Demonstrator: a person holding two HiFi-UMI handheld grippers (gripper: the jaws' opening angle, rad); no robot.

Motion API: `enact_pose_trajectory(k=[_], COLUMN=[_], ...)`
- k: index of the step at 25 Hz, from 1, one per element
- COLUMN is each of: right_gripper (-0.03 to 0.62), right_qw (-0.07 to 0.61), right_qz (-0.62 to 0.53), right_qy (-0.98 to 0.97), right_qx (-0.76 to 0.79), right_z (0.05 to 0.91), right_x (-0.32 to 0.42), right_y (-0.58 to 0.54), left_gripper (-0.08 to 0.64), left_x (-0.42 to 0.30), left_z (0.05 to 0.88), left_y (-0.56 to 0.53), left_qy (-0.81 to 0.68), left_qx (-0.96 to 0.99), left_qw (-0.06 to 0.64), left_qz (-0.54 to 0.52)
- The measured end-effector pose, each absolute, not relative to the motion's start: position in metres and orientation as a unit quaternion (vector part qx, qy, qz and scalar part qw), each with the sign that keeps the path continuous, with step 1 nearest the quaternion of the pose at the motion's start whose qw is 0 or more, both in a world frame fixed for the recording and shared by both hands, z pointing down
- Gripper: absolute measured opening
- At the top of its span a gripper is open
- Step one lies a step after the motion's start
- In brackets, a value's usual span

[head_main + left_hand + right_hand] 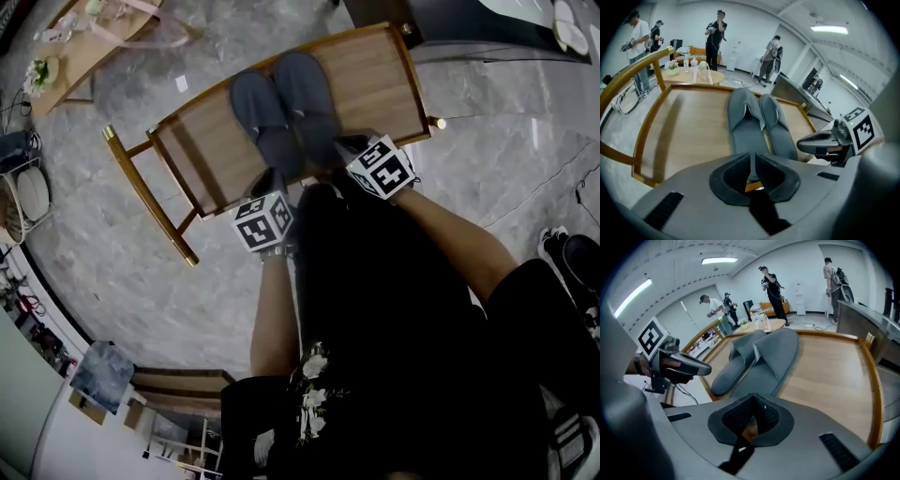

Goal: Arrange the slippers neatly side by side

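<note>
both grippers closed at the heels of a paired set of slippers

two grey slippers lie side by side on a wooden rack (206,150), toes pointing away from the person and inner edges touching along most of their length. in the head view the left slipper (258,117) sits slightly nearer the person than the right slipper (305,98), so the toes are not quite level.

the left gripper (270,180) is at the heel of the left slipper. in the left gripper view its jaws are drawn together to a hairline slit (751,161), with only a small wedge of grey and a strip of the rack's orange edge showing beneath. the heel of the left slipper (745,126) lies right at the tips, but nothing is clearly clamped (the slit is too narrow to show a grip). the right slipper (778,126) lies just beside it.

the right gripper (342,148) is at the heel of the right slipper. its jaws are likewise closed (752,416), with a sliver of wood colour in the gap below, and the right slipper (773,357) begins just past the tips. the left slipper (729,373) lies against it on the far side.

the rack stands on a marbled floor (141,253). several people (715,37) stand in the room behind.
</note>
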State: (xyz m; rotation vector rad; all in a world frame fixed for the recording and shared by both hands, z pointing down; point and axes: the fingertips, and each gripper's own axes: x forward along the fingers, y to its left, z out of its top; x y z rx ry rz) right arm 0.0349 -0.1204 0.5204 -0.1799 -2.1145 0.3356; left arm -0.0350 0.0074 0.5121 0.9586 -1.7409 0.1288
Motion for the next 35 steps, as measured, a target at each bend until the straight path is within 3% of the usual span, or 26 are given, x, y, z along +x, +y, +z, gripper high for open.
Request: enact_pose_trajectory(k=[10,15,19,24,30,35], right_gripper=[0.0,0.0,0.0,0.0,-0.002,-0.002], right_qw=[0.507,0.463,0.37,0.228,0.099,0.063], right_qz=[0.12,0.093,0.081,0.052,0.009,0.002], right_qy=[-0.851,-0.88,-0.925,-0.972,-0.995,-0.997], right_qx=[-0.068,-0.044,-0.04,-0.016,0.014,0.032], right_z=[0.544,0.52,0.453,0.328,0.215,0.183], right_x=[0.027,0.024,0.018,0.011,0.005,0.019], right_y=[-0.089,-0.097,-0.094,-0.101,-0.105,-0.095], left_gripper=[0.046,0.046,0.044,0.019,0.003,0.003], left_x=[-0.005,-0.002,-0.021,-0.057,-0.082,-0.061], left_z=[0.538,0.52,0.454,0.321,0.174,0.142], left_y=[-0.018,-0.022,-0.009,-0.008,-0.006,0.003], left_qy=[-0.662,-0.674,-0.723,-0.792,-0.849,-0.853], left_qx=[0.474,0.498,0.522,0.537,0.523,0.522], left_qw=[0.577,0.541,0.443,0.273,0.078,0.016], left_qz=[0.069,0.067,0.09,0.099,0.029,0.003])
